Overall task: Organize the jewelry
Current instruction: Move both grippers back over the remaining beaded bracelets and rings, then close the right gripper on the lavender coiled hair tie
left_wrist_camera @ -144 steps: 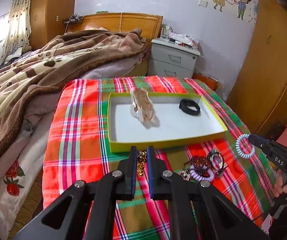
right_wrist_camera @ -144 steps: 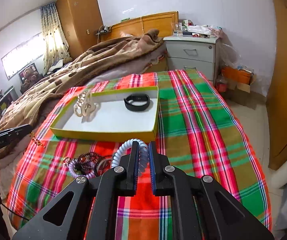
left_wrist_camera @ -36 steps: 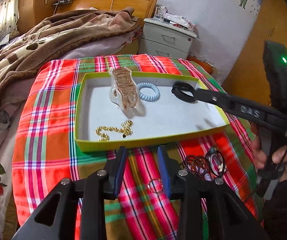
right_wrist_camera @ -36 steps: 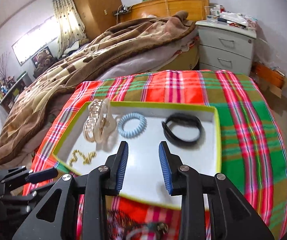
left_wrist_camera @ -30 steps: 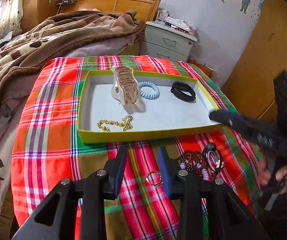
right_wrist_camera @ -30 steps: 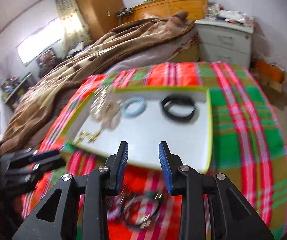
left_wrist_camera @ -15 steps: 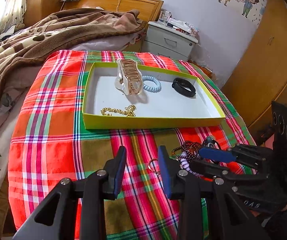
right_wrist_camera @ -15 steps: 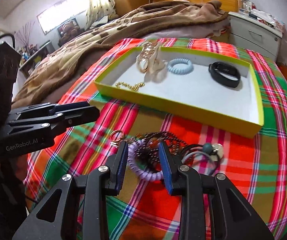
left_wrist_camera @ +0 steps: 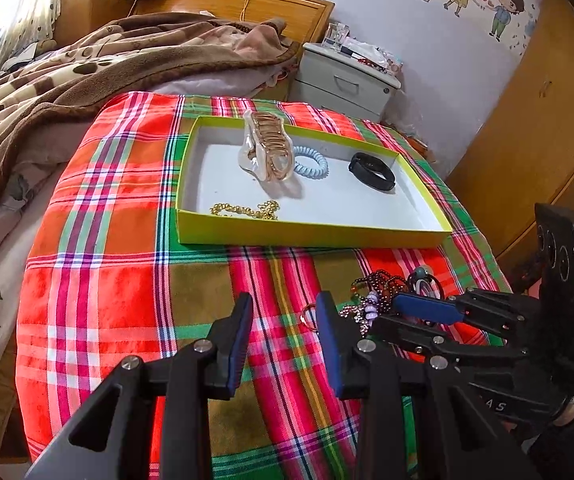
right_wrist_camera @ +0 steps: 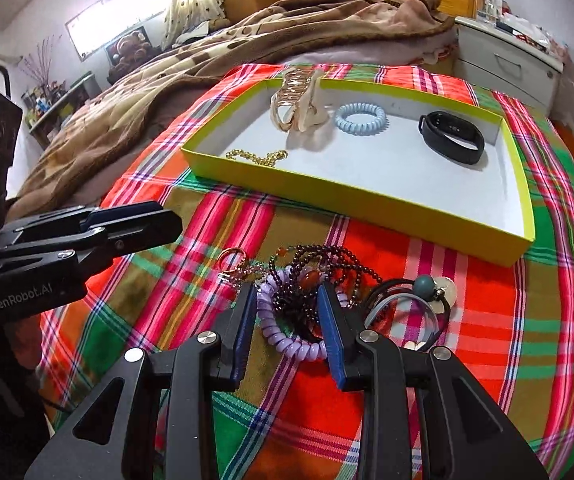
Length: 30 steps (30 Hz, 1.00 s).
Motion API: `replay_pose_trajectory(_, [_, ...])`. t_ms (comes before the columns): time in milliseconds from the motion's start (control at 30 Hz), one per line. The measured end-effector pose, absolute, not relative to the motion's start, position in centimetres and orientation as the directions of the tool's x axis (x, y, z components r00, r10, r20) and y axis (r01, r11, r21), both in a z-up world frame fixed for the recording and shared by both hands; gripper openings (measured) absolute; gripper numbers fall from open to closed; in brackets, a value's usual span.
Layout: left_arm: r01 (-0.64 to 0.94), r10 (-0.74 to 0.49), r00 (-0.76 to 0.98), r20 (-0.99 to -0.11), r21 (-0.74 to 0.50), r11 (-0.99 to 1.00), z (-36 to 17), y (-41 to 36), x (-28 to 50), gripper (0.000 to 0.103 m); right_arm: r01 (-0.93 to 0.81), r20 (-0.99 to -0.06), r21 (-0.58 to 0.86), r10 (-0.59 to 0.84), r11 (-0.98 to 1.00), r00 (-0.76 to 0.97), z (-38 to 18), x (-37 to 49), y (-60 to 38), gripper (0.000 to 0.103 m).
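Right gripper spread over the purple coil.
I'm holding the left gripper spread, ring just right of centre frame; tray beyond.

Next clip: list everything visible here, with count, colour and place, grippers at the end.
tray: one, yellow-green rim, white inside, on the plaid cloth
hair claw: one, gold and clear, tray's far left
coil hair tie: one, pale blue, in tray beside the claw
wristband: one, black, tray's right
chain: one, gold, tray's near left corner
purple coil tie: one, lilac, in the loose pile before the tray
bead strand: one, dark maroon, same pile
ring: one, gold, pile's left edge
plaid cloth: one, red-green
nightstand: one, grey, beside the bed
left hand-held gripper: open, above cloth
right hand-held gripper: open, straddling the purple coil tie
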<state>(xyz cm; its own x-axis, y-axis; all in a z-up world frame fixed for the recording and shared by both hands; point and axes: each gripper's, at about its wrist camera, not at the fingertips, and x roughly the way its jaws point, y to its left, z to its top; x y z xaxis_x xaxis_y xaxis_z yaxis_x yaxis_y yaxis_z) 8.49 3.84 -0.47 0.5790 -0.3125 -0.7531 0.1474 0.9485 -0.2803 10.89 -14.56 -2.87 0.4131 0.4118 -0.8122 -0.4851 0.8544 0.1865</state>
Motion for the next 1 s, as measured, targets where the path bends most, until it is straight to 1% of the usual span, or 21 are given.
replay_pose_trajectory(33, [0.143,-0.308,0.579,-0.755,-0.278,0.950,-0.5,3.9,8.4,0.034,-0.491,-0.814,0.185,0.413,0.851,0.409,-2.9,10.8,-14.4,0.026])
replay_pose_trajectory(133, [0.132,-0.301,0.578,-0.758,-0.277,0.952,-0.6,4.1,8.4,0.034,-0.499,-0.813,0.179,0.413,0.848,0.410,-2.9,10.6,-14.4,0.025])
replay_pose_trajectory(167, [0.128,-0.299,0.579,-0.759,-0.277,0.952,-0.6,4.2,8.3,0.034,-0.500,-0.808,0.186,0.420,0.846,0.412,-2.8,10.6,-14.5,0.021])
replay_pose_trajectory(200, [0.125,-0.297,0.579,-0.759,-0.277,0.953,-0.6,4.3,8.3,0.034,-0.501,-0.803,0.193,0.429,0.843,0.413,-2.7,10.5,-14.7,0.012])
replay_pose_trajectory(267, [0.116,-0.292,0.579,-0.761,-0.277,0.954,-0.6,4.4,8.2,0.034,-0.501,-0.789,0.217,0.453,0.838,0.416,-2.4,10.5,-15.1,0.000])
replay_pose_trajectory(300, [0.113,-0.289,0.578,-0.763,-0.276,0.954,-0.7,4.5,8.2,0.034,-0.498,-0.786,0.218,0.454,0.839,0.420,-2.4,10.5,-15.2,0.000])
replay_pose_trajectory(533, [0.099,-0.278,0.574,-0.770,-0.272,0.957,-0.8,4.7,7.8,0.034,-0.492,-0.746,0.277,0.507,0.825,0.431,-1.6,10.6,-16.3,0.000])
replay_pose_trajectory(633, [0.095,-0.276,0.571,-0.773,-0.271,0.958,-0.9,4.6,7.8,0.034,-0.487,-0.772,0.257,0.481,0.835,0.416,-2.0,11.4,-15.9,0.000])
replay_pose_trajectory(700, [0.101,-0.281,0.569,-0.773,-0.273,0.957,-0.9,4.5,7.8,0.034,-0.498,-0.773,0.260,0.488,0.827,0.406,-2.1,11.4,-15.3,0.009])
replay_pose_trajectory(767, [0.101,-0.280,0.567,-0.775,-0.272,0.957,-1.0,4.4,7.9,0.034,-0.505,-0.774,0.257,0.488,0.824,0.403,-2.2,11.5,-14.7,0.026])
replay_pose_trajectory(800, [0.101,-0.280,0.565,-0.776,-0.272,0.957,-1.0,4.3,7.9,0.034,-0.502,-0.783,0.234,0.468,0.832,0.409,-2.3,11.5,-14.3,0.030])
replay_pose_trajectory(833, [0.100,-0.279,0.564,-0.777,-0.272,0.957,-1.1,4.3,8.0,0.034,-0.502,-0.800,0.190,0.429,0.844,0.419,-2.6,11.5,-13.6,0.032])
replay_pose_trajectory(900, [0.103,-0.283,0.561,-0.778,-0.273,0.956,-1.1,4.2,8.1,0.034,-0.488,-0.816,0.147,0.384,0.860,0.432,-3.0,11.5,-13.2,0.032])
replay_pose_trajectory(1000, [0.106,-0.287,0.560,-0.777,-0.276,0.955,-1.2,4.3,8.1,0.034,-0.472,-0.803,0.200,0.420,0.858,0.423,-3.0,11.8,-13.7,0.030])
